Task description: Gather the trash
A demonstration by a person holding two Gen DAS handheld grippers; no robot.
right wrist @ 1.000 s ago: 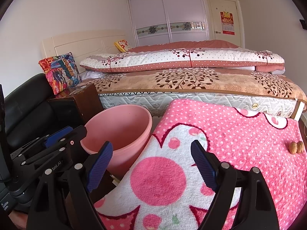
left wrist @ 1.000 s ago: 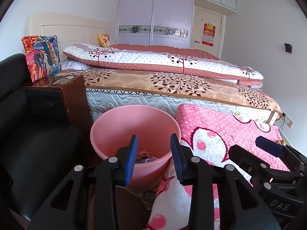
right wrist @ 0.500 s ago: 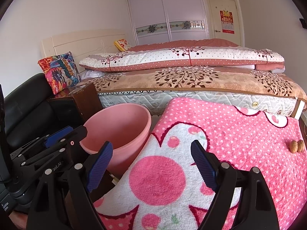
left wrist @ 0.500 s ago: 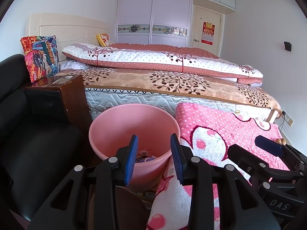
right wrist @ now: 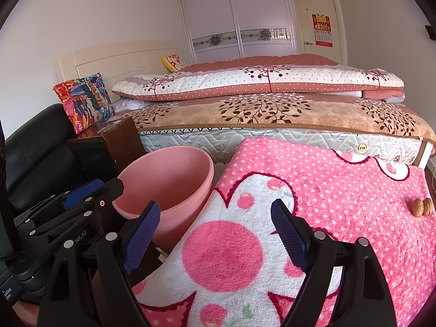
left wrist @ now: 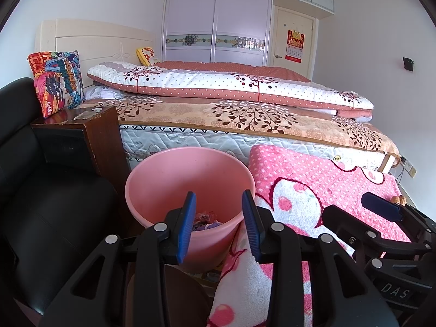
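While both of my grippers hang over the bedside, the left wrist view runs from a black chair at the left edge, past a dark wooden nightstand with a bright printed cushion behind it, to a pink bin at lower centre. My left gripper frames the bin's near rim, its blue pads partly apart with nothing between them. Trash, a few crumpled wrappers, lies at the bottom of the bin, seen just between the pads. Right of the bin a pink dotted blanket slopes toward the lower right, in front of a made bed that fills the middle of the frame. In the right wrist view the bin sits left of centre, and my right gripper stands wide apart over the blanket, holding nothing. Two walnuts rest side by side on the blanket at the right edge. A wardrobe and a door with a red calendar close the upper right.
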